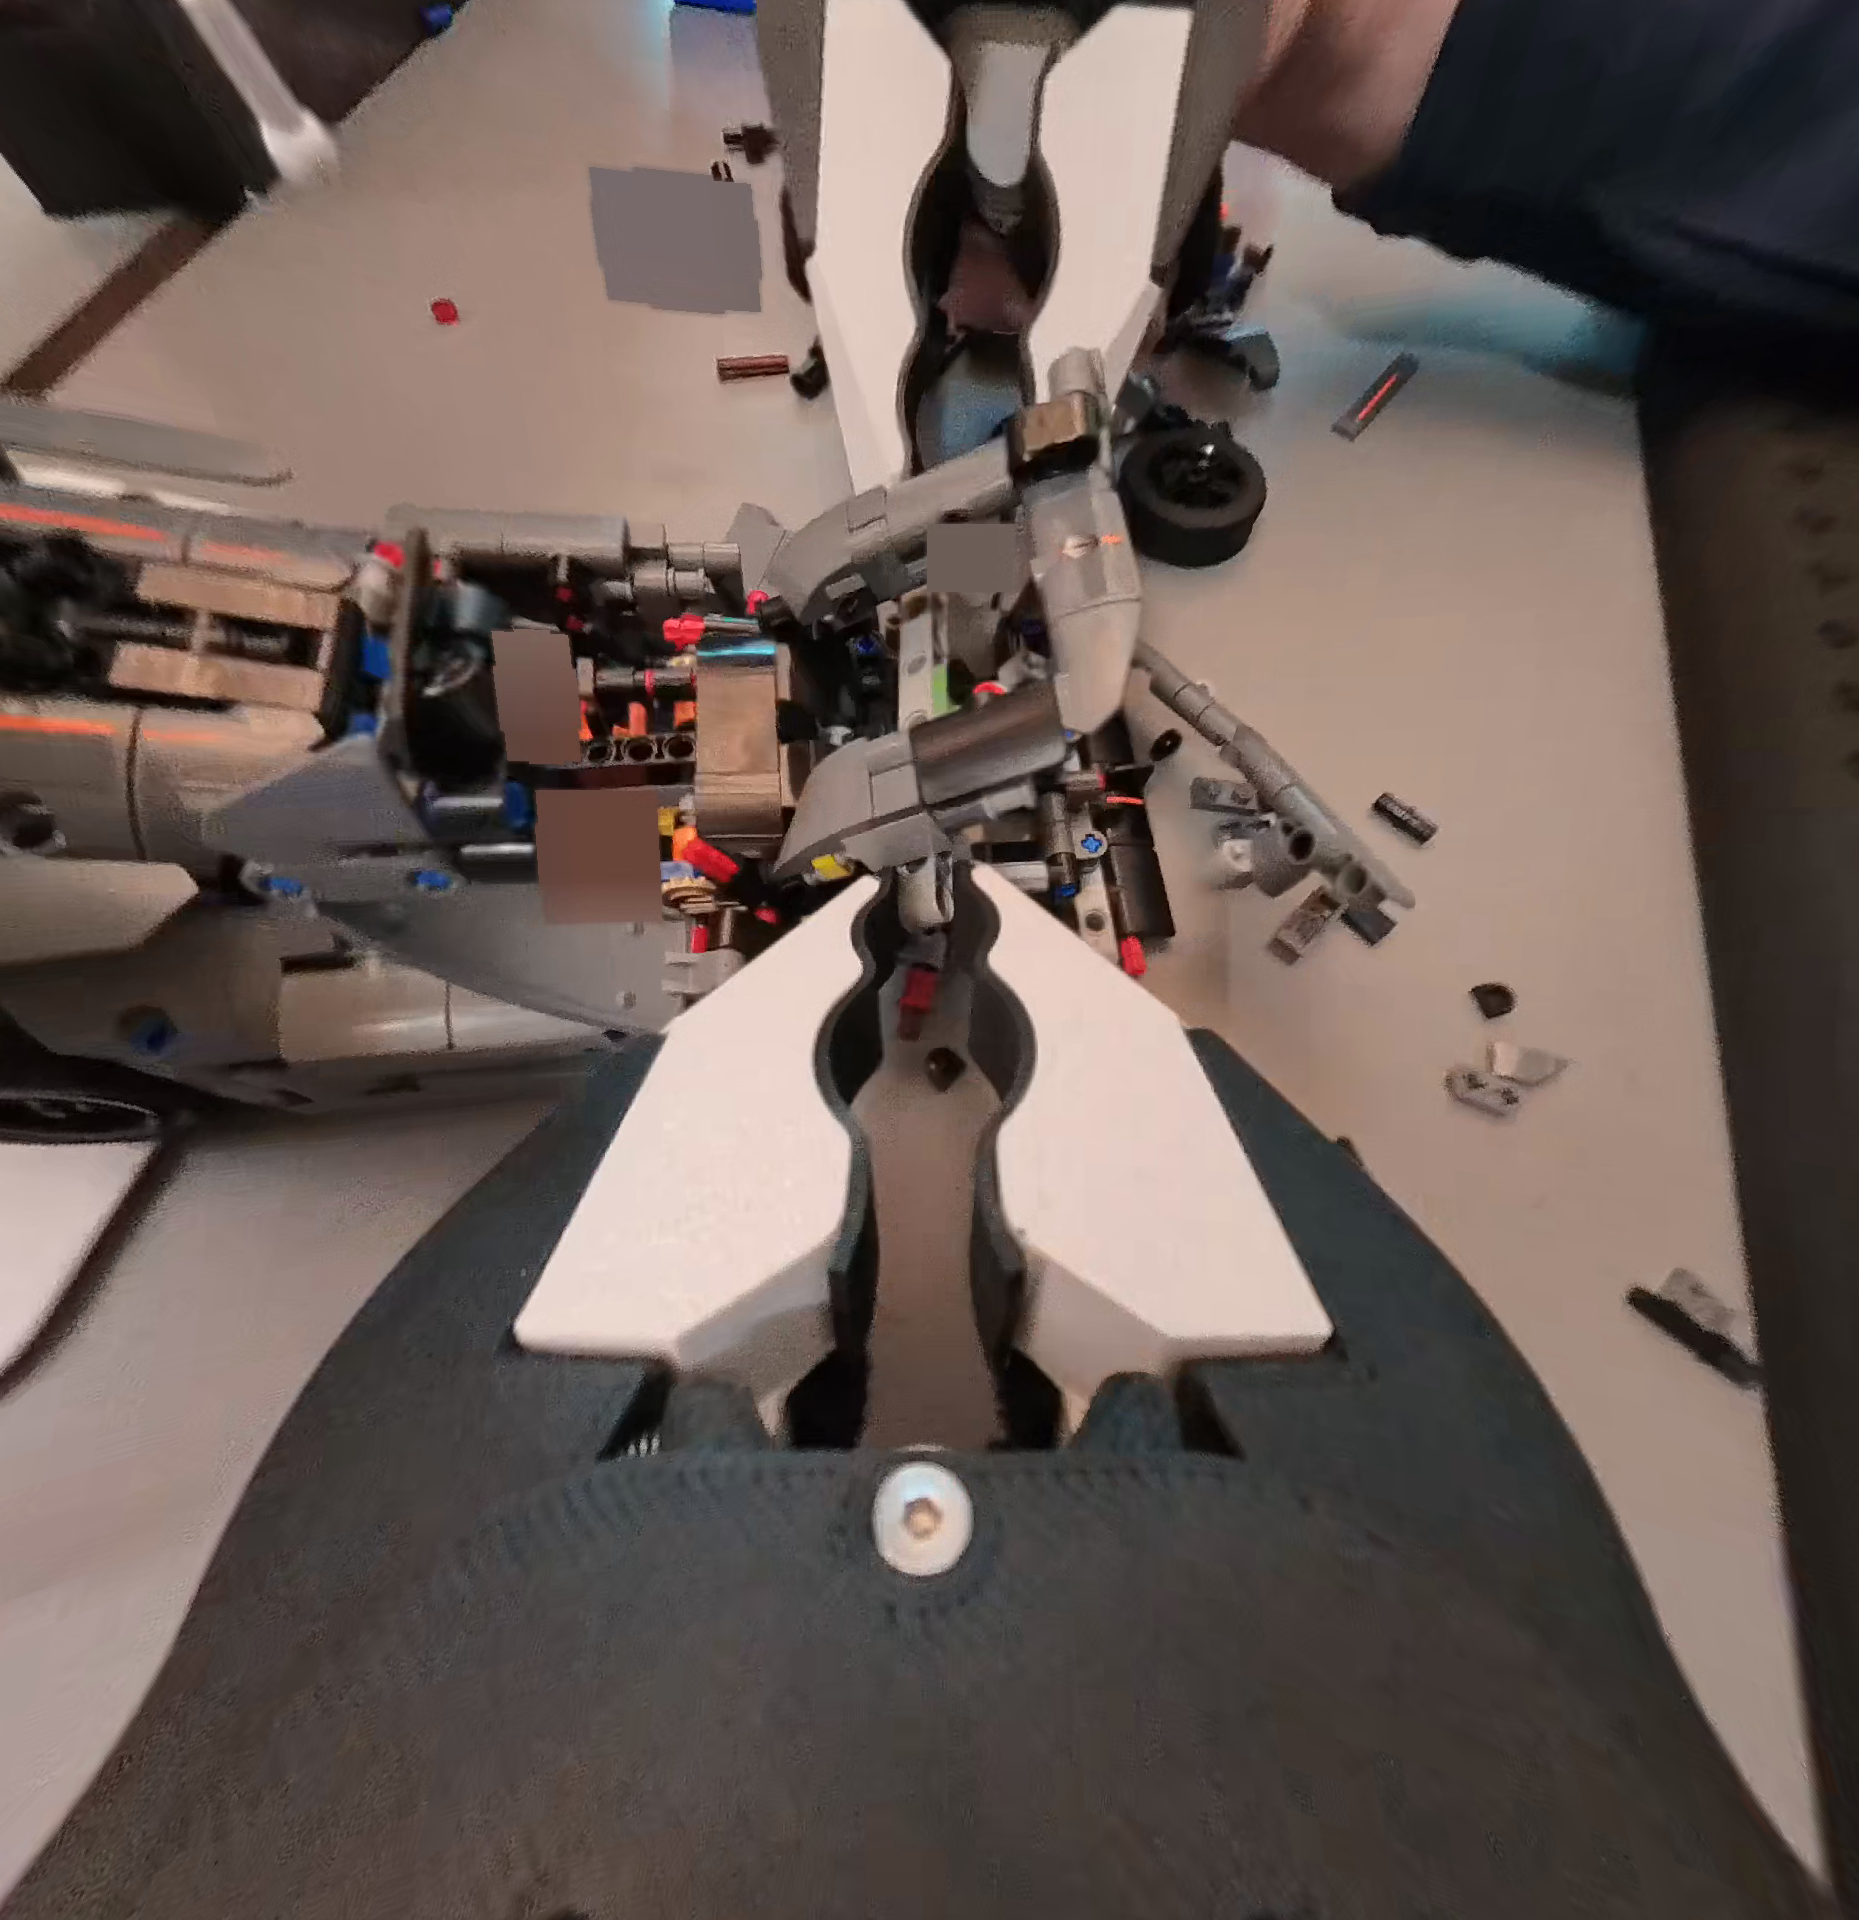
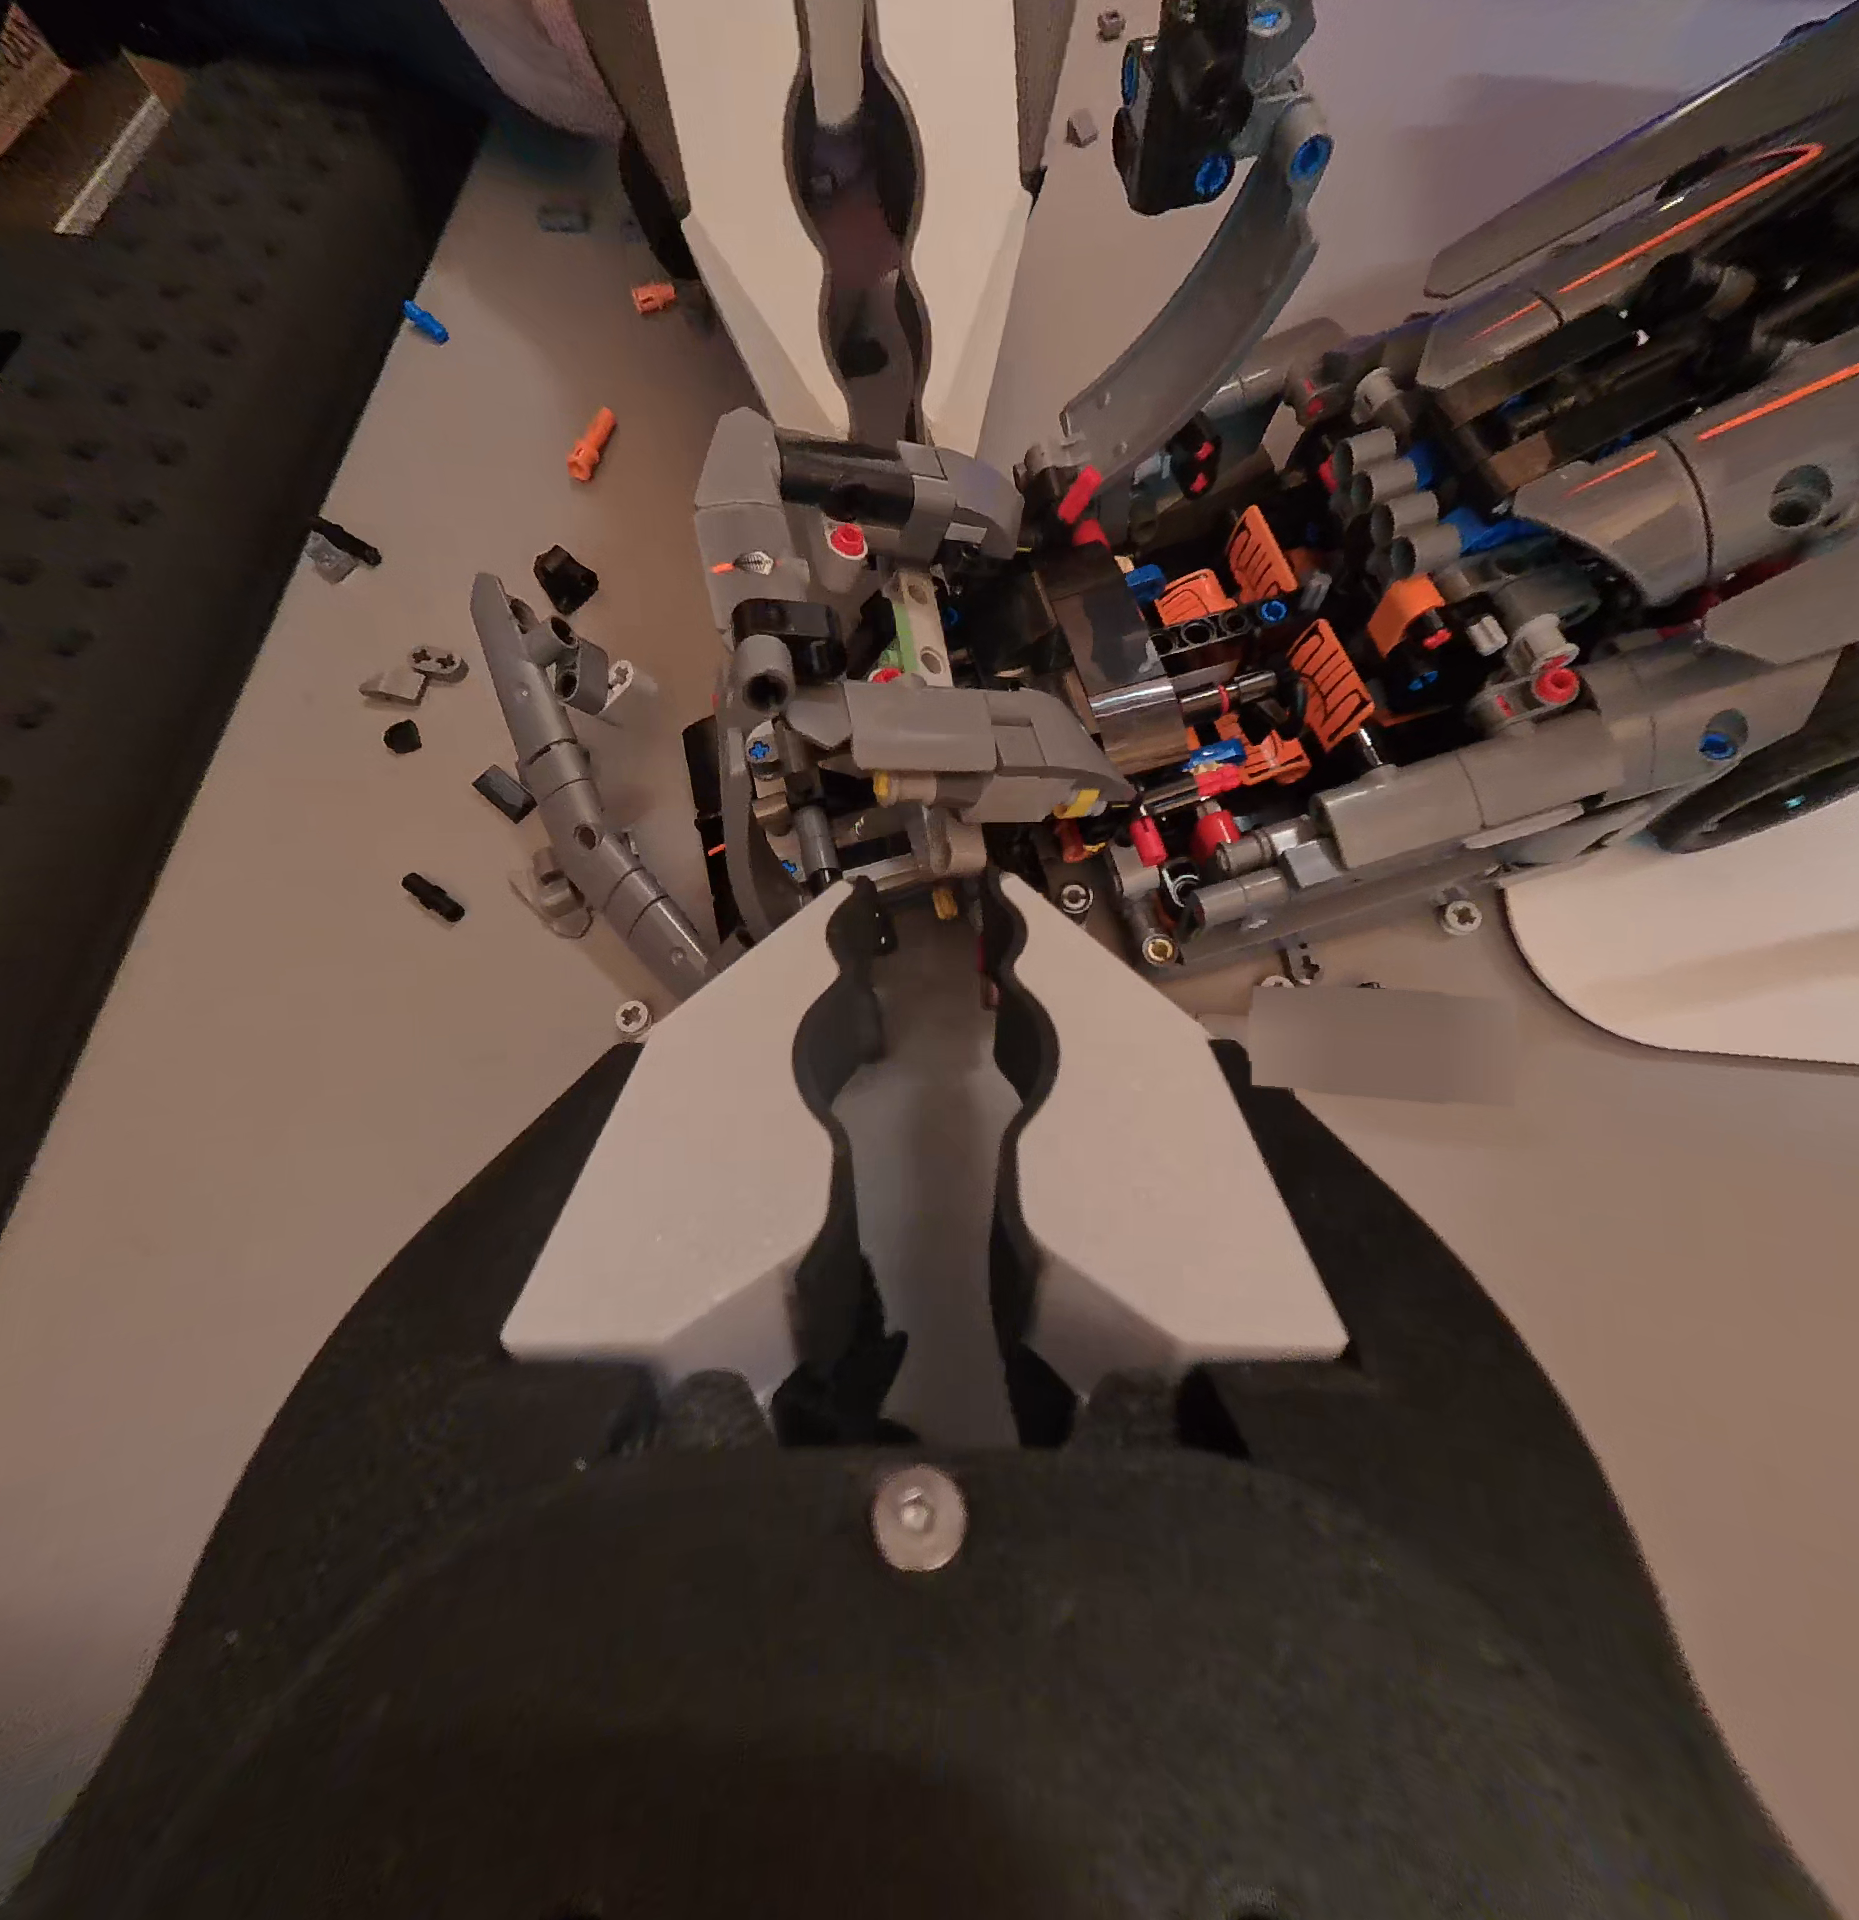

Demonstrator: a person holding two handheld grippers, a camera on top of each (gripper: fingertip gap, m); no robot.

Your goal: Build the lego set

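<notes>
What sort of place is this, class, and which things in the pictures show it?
Probably a hobby or home worktable, not a factory: a half-built grey model car lies on a pale tabletop, loose small parts are scattered about, and a spare black wheel lies nearby.

No readable writing anywhere.

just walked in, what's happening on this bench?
A person with two handheld grippers is working on a grey LEGO car on a table. The left gripper and right gripper close in from opposite sides on its open end, fingertips on the grey subassembly. Loose parts lie alongside, plus a spare wheel.
</notes>
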